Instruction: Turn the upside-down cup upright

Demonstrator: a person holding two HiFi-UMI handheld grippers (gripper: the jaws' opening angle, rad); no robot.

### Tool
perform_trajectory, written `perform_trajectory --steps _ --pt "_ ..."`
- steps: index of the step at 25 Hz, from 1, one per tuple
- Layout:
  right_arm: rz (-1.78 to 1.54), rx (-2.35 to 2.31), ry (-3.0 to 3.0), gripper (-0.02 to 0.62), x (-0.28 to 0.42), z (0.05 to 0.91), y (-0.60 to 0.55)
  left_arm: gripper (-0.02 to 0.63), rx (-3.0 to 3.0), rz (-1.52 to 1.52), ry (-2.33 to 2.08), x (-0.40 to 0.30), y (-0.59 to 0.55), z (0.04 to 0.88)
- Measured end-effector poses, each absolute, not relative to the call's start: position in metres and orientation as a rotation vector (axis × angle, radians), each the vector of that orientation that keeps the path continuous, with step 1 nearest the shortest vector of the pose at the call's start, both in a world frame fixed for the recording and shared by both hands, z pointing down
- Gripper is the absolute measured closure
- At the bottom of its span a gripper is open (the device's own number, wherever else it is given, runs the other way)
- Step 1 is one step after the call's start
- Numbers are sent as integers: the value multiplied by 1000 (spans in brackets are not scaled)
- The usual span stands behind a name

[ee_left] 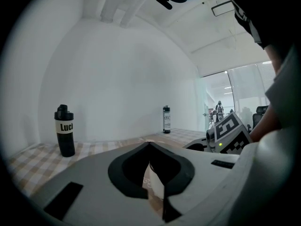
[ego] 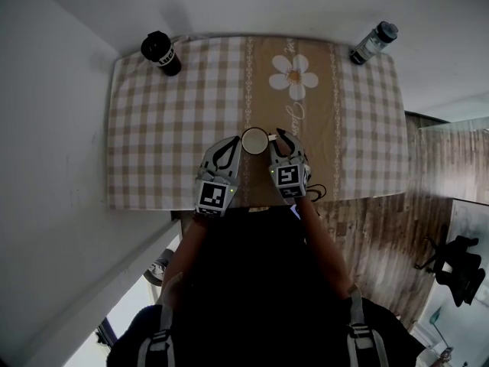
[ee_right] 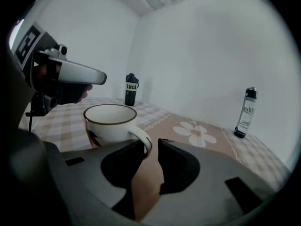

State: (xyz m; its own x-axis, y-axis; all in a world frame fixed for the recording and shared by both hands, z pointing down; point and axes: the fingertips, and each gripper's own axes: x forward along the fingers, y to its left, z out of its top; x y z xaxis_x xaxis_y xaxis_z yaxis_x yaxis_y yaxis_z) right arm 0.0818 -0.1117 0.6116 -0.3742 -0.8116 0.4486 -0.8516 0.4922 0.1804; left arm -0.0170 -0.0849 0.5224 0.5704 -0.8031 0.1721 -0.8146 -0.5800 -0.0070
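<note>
On the checked bench (ego: pixel 153 128) we see the cup (ego: pixel 254 139) already mouth-up and empty near the front edge. It looks stiff, smooth and breakable, so we judge its handle (ee_right: pixel 143 142) the safest hold. Our right tongs (ego: pixel 275 138) stand partly open with the handle at their tips, unclamped, while our left tongs (ego: pixel 235 142) are shut, empty, beside the cup.

Grey left gripper (ego: pixel 233 147), grey right gripper (ego: pixel 276 138), black pads (ee_left: pixel 126 173), black-and-white marker cubes (ego: pixel 215 197), green lights (ee_left: pixel 220 145), dark top (ego: pixel 252 281), grey shoulder straps (ego: pixel 155 341) at bottom
</note>
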Motion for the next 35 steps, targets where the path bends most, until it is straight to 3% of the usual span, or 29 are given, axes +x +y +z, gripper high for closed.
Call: perform_trajectory --steps 4,15,20,21,24,25,35 --pt "141 1369 -2281 534 78 614 -112 604 2712 251 -1398 -17 -87 530" --pt "399 1389 -2340 549 76 614 -118 603 2681 266 -1406 -25 -91 538" --pt "361 1392 -2376 549 70 602 -117 601 2586 223 -1364 -34 -96 550" --pt "339 1395 -2381 549 69 600 -117 582 2558 208 -1321 -33 -96 552" --pt "298 1433 -2381 549 72 593 -114 415 2467 184 -1133 -22 -91 558" --pt "278 1445 -2385 549 72 590 -115 400 2443 188 -1090 -19 -89 560" --pt "-162 1492 -2364 545 64 550 -114 402 2311 277 -972 -15 -86 584"
